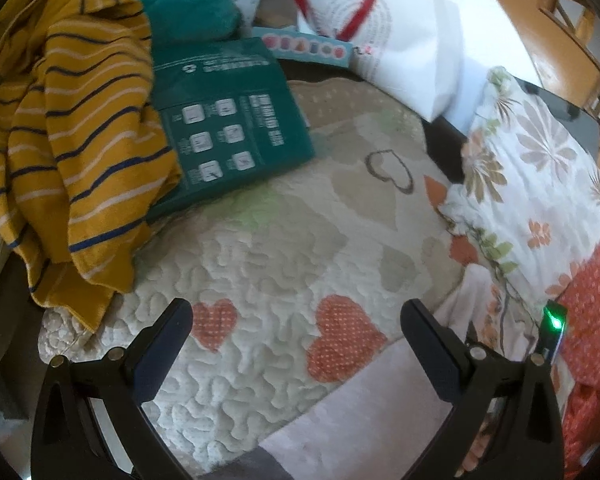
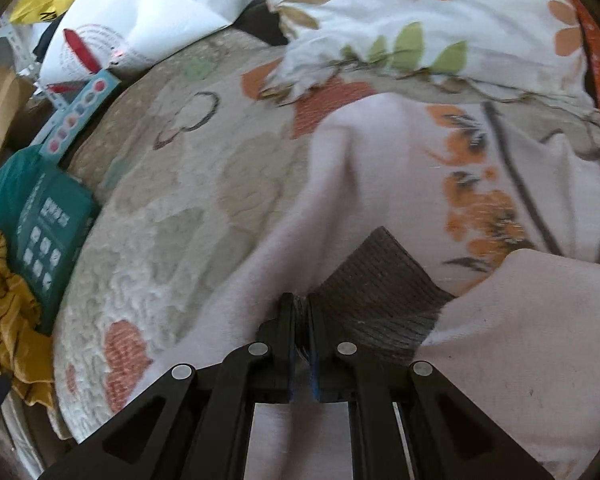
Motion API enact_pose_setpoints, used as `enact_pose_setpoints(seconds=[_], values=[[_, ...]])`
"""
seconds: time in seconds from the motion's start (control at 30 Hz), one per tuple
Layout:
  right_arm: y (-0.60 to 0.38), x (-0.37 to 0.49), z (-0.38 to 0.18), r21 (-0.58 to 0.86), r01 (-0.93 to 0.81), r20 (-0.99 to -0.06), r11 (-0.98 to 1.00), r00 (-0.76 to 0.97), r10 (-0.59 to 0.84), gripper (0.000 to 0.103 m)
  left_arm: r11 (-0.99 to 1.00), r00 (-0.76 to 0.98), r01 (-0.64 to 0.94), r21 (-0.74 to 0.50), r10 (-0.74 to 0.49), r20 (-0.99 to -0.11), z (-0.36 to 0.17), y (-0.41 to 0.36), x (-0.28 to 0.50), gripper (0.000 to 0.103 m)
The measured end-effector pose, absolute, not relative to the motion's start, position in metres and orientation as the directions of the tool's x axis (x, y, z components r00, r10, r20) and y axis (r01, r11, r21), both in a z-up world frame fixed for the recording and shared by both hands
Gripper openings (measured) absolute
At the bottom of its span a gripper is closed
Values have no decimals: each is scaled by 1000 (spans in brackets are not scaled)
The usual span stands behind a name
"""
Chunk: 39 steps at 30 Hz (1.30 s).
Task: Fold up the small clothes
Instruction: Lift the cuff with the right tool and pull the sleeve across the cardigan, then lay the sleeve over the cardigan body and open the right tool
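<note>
My right tool [image 2: 300, 312] is clenched on the grey ribbed hem [image 2: 380, 304] of a pale pink garment [image 2: 340, 184], low in the frame's centre. The garment's long axis runs from the tool toward the upper right, over the quilted heart-print bedspread [image 2: 160, 208]. My left tool [image 1: 298, 320] hangs released, nothing between its fingers, the pink cloth at lower centre. A mustard striped garment [image 1: 80, 152] lies heaped at upper left, over a green box [image 1: 228, 120].

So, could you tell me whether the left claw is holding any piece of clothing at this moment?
No, the left claw stands wide open above the heart-patterned quilt, with nothing between its fingers.
</note>
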State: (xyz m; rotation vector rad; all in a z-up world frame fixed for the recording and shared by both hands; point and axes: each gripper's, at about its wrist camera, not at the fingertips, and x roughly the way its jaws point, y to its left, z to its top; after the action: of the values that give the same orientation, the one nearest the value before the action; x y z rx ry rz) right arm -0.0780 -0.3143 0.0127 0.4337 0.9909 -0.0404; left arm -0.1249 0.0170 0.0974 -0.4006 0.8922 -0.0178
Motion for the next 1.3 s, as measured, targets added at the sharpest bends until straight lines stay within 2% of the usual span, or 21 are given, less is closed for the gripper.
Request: enact_pose_setpoints(seconds=[0.13, 0.23, 0.37, 0.43, 0.57, 0.63, 0.8, 0.93, 1.03, 1.07, 1.1, 1.17, 1.3], values=[[-320, -85, 21, 371, 218, -799, 903, 570, 191, 9, 919, 637, -170, -357, -174, -751, 98, 29, -126, 103], [-312, -102, 39, 338, 172, -789, 925, 588, 178, 12, 917, 650, -198, -347, -143, -746, 100, 42, -128, 103], [-277, -142, 59, 242, 35, -790, 970, 587, 176, 25, 900, 651, -254, -356, -113, -751, 99, 63, -130, 103], [-250, -167, 62, 224, -66, -789, 972, 573, 221, 28, 889, 653, -286, -358, -93, -752, 98, 75, -133, 103], [-190, -215, 54, 244, -270, -785, 931, 509, 353, 47, 874, 661, -341, -347, -40, -750, 98, 97, -140, 103], [-157, -236, 44, 233, -364, -787, 902, 474, 395, 51, 863, 664, -370, -344, -13, -747, 98, 110, -144, 103], [-82, -271, 10, 25, -544, -828, 839, 458, 322, 58, 831, 665, -421, -363, 11, -746, 95, 136, -152, 103], [-53, -281, -11, -184, -578, -820, 795, 536, 200, 59, 811, 659, -440, -386, -1, -752, 91, 149, -155, 103], [-45, -279, -22, -290, -548, -798, 784, 591, 118, 57, 808, 658, -439, -393, -9, -753, 90, 150, -154, 103], [-46, -277, -21, -282, -537, -796, 795, 593, 118, 49, 805, 658, -441, -396, -10, -753, 90, 151, -155, 103], [-49, -274, -17, -252, -529, -801, 811, 584, 132, 29, 801, 661, -445, -400, -8, -751, 90, 152, -155, 103], [-60, -264, -3, -142, -499, -816, 855, 548, 185, 9, 796, 663, -449, -405, -7, -749, 91, 152, -156, 103], [-106, -244, 42, 44, -366, -768, 929, 582, 266, 7, 797, 664, -441, -413, -20, -748, 91, 146, -157, 103]])
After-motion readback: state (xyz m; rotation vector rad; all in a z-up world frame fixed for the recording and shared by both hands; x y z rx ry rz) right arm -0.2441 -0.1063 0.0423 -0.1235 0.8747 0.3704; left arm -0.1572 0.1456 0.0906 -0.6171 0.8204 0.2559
